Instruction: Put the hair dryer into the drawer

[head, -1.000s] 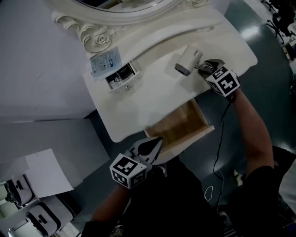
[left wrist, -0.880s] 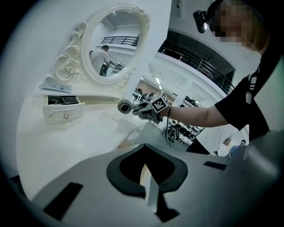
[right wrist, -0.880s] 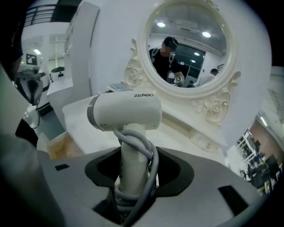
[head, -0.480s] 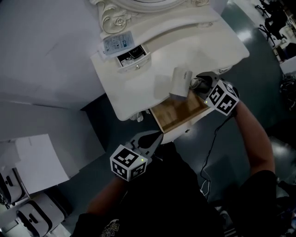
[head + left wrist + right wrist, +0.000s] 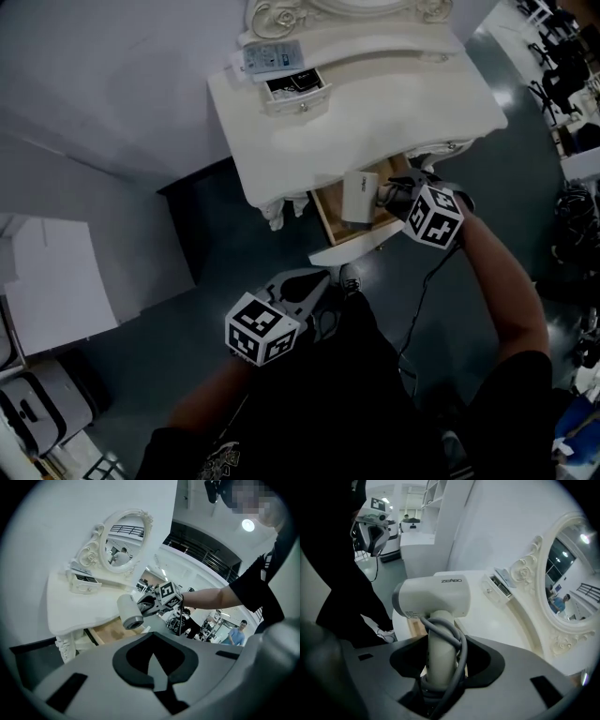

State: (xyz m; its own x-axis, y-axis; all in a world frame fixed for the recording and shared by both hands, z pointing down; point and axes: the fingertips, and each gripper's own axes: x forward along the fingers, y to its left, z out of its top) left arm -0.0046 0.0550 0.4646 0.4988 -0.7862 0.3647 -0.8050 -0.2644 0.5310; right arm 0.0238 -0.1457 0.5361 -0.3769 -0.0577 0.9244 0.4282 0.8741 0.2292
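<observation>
**Right gripper (image 5: 391, 193) carrying the hair dryer (image 5: 357, 196) over the open drawer (image 5: 347, 250)**

Clamps the handle between both jaws, with the grey cord (image 5: 458, 644) wound round it, and points steeply down. Holds the white barrel in the air above the wooden drawer bottom, at the front edge of the dressing table (image 5: 375, 103), not yet lying inside. Stood farther back a second ago, with the dryer over the tabletop beyond the drawer; has since come forward and rolled over.

Left gripper (image 5: 322, 276): tips together, nothing between them, well apart from the drawer front, over the dark floor. Hung right at that front a second ago.

Drawer pulled out as before. Small open box (image 5: 295, 89) and oval mirror (image 5: 123, 538) at the back of the table, placed as they were.
</observation>
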